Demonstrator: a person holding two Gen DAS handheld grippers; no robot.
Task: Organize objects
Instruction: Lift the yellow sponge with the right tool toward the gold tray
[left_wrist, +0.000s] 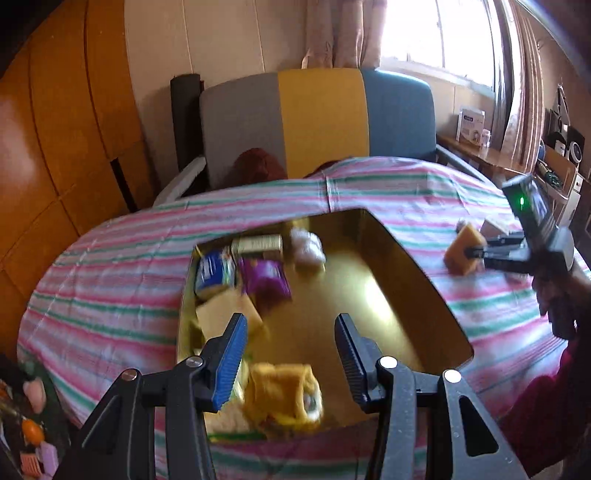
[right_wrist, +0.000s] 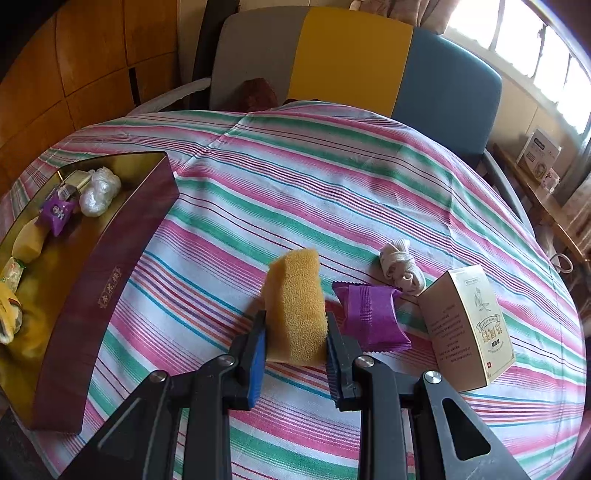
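Gold characters on maroon box (right_wrist: 107, 295), print on cream carton (right_wrist: 469, 328), both illegible.

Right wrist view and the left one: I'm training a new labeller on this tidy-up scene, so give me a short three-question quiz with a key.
1. True or false: the right claw is shut on the yellow sponge.
2. Which lies on the striped cloth just right of the sponge? A) purple packet B) blue packet C) white plastic bundle
3. Fill in: the left claw hangs with nothing between its pads above the open ____.

Key
1. True; both pads press its sides.
2. A, the purple packet, with the tan carton beyond it.
3. Box: the gold-lined box, which already holds several items.
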